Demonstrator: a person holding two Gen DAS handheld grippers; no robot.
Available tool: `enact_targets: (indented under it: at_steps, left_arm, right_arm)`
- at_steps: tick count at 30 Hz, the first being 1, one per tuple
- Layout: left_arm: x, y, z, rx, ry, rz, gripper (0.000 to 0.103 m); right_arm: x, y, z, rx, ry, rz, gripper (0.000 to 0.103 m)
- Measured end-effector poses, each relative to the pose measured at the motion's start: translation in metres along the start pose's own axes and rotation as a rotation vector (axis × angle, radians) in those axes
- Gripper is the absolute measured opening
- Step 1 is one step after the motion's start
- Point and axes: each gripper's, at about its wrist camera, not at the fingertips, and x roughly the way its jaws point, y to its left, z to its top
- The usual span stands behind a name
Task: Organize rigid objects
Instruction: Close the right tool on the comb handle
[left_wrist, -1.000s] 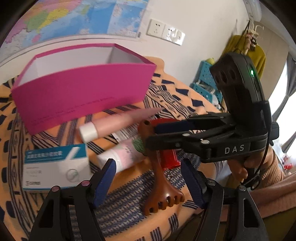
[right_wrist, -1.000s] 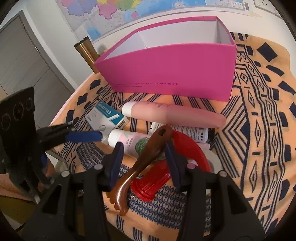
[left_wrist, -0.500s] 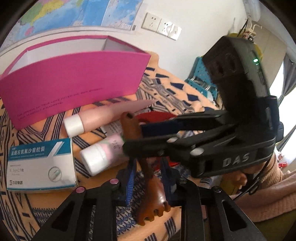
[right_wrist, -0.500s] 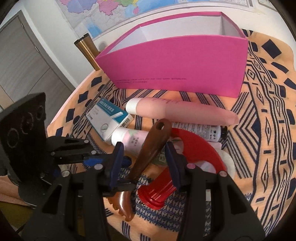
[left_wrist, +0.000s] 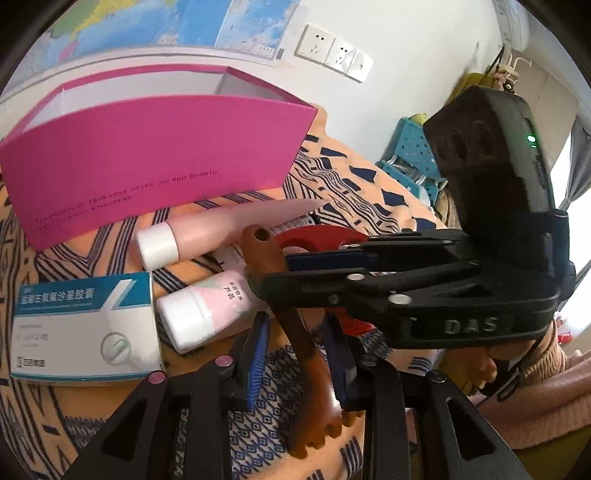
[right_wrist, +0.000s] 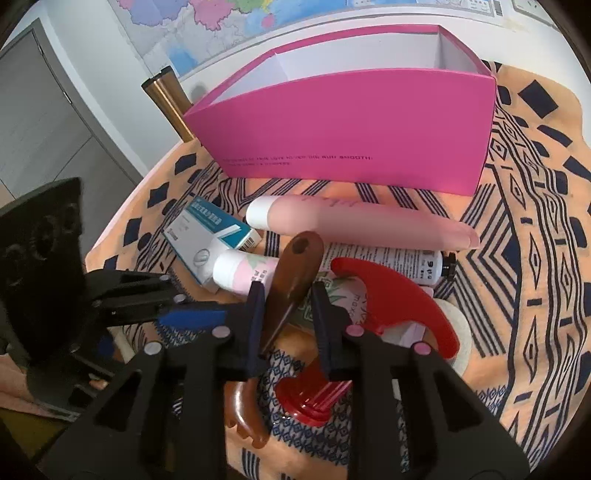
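Observation:
A brown wooden scratcher (left_wrist: 314, 376) with a claw end lies on the patterned cloth, its handle (right_wrist: 299, 258) pointing toward the pink box (right_wrist: 351, 125). My left gripper (left_wrist: 295, 321) is shut on the shaft near the claw. My right gripper (right_wrist: 287, 291) comes from the opposite side. Its jaws are closing with the handle between them, and both pads look to touch it. In the left wrist view the right gripper (left_wrist: 273, 273) crosses over the handle. The left gripper (right_wrist: 199, 306) shows at the left of the right wrist view.
A red plastic comb (right_wrist: 399, 299) lies beside the scratcher. Behind it are a pink tube (right_wrist: 369, 221), a white tube with a black cap (right_wrist: 406, 258), a small pink-and-white bottle (left_wrist: 207, 310) and a blue-and-white medicine box (left_wrist: 81, 325). A gold flask (right_wrist: 170, 99) stands left of the box.
The left jaws went from wide apart to shut on the scratcher's shaft. The right jaws narrowed onto the handle. Both hands stayed about where they were.

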Motion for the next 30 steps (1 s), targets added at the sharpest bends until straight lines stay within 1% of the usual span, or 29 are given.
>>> enact_targets:
  at_steps: [4, 6, 9, 15, 17, 19, 20, 21, 24, 28, 30]
  left_arm:
    - [0.005, 0.000, 0.001, -0.008, -0.002, -0.022, 0.029]
    - [0.004, 0.002, 0.001, -0.019, -0.007, -0.036, 0.029]
    - [0.001, 0.003, -0.001, -0.030, -0.013, -0.067, 0.029]
    - [-0.003, 0.004, -0.006, -0.037, -0.016, -0.078, 0.029]
    - [-0.004, 0.004, -0.006, -0.035, -0.020, -0.071, 0.029]
    - [-0.005, 0.004, -0.006, -0.032, -0.023, -0.064, 0.029]
    - [-0.006, 0.005, -0.006, -0.035, -0.024, -0.069, 0.029]
    - [-0.008, 0.006, -0.005, -0.039, -0.026, -0.074, 0.029]
    - [-0.015, 0.006, -0.003, -0.034, -0.040, -0.061, 0.029]
    - [-0.026, -0.001, 0.004, -0.005, -0.066, -0.053, 0.029]
    - [-0.031, -0.002, 0.010, 0.001, -0.068, -0.061, 0.030]
  right_arm:
    - [0.000, 0.001, -0.002, 0.006, 0.019, 0.029, 0.029]
    - [-0.001, 0.001, -0.004, 0.004, 0.024, 0.026, 0.030]
    - [-0.001, -0.001, -0.005, 0.026, 0.033, 0.055, 0.030]
    - [0.000, -0.009, -0.008, 0.076, 0.051, 0.141, 0.030]
    - [0.001, -0.010, -0.009, 0.085, 0.054, 0.162, 0.030]
    - [0.001, -0.009, -0.009, 0.077, 0.041, 0.170, 0.028]
    - [0.001, -0.009, -0.010, 0.076, 0.033, 0.172, 0.023]
    - [0.000, -0.010, -0.010, 0.080, 0.020, 0.171, 0.021]
    - [-0.004, -0.008, -0.009, 0.087, 0.000, 0.202, 0.021]
    - [-0.020, 0.000, -0.004, 0.070, -0.049, 0.224, 0.020]
    - [-0.030, 0.002, 0.000, 0.072, -0.081, 0.238, 0.019]
